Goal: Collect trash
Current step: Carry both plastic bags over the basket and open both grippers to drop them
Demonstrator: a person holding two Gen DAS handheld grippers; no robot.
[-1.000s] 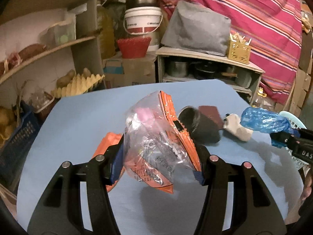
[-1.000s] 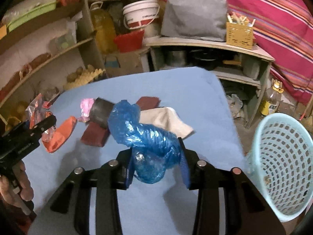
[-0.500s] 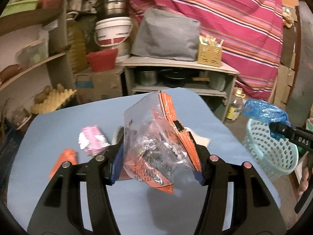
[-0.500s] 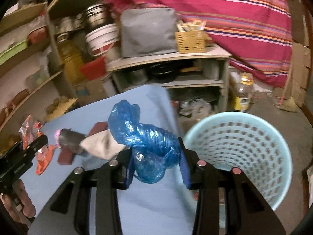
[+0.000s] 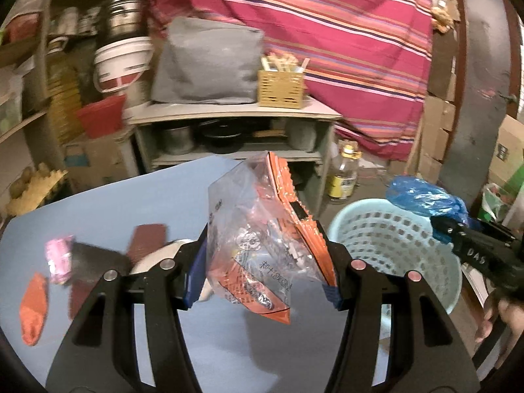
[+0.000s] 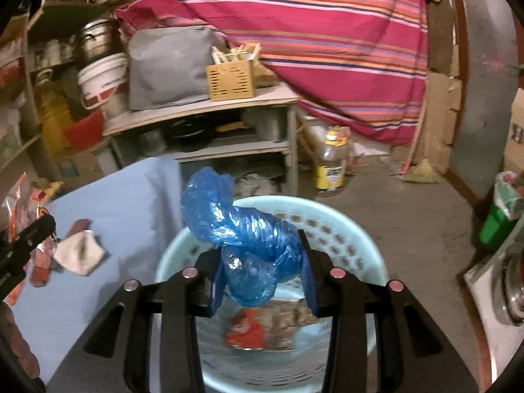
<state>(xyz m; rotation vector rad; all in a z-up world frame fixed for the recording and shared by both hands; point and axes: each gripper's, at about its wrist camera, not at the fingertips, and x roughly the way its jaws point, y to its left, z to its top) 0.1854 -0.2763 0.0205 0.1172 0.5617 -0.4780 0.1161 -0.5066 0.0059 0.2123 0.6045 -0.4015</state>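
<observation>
While a second ago it hung over the surface (image 6: 108, 196), the right tool (image 6: 262, 275) now grips its blue bag (image 6: 249, 235) above the basket (image 6: 353, 229); the left tool (image 5: 263, 271) clamps a snack wrapper (image 5: 262, 245).

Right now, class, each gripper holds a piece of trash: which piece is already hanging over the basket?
The crumpled blue plastic bag in the right gripper, directly above the pale blue basket. The left gripper holds its clear-and-orange wrapper over the table.
</observation>
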